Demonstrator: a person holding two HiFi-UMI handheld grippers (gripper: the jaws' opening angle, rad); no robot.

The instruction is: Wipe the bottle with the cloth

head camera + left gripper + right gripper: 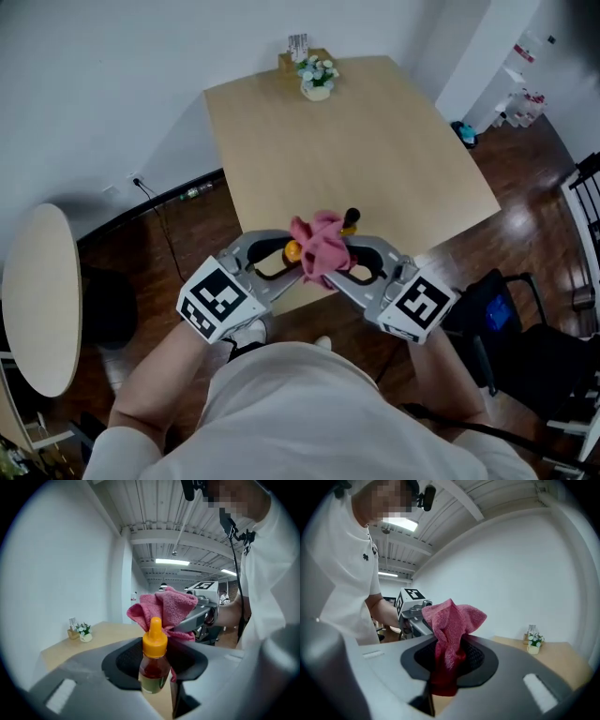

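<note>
Wiping | your left gripper [281,261] pinches the bottle [153,665] | right gripper [361,264] clamps the cloth [451,625] by its cap | next: rub downward.

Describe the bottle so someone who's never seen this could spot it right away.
Above the near edge of the light wooden table, the left gripper is shut on a small clear bottle of reddish liquid. Its pointed orange cap sets it apart from the crumpled pink cloth beside it, held in the right gripper.
</note>
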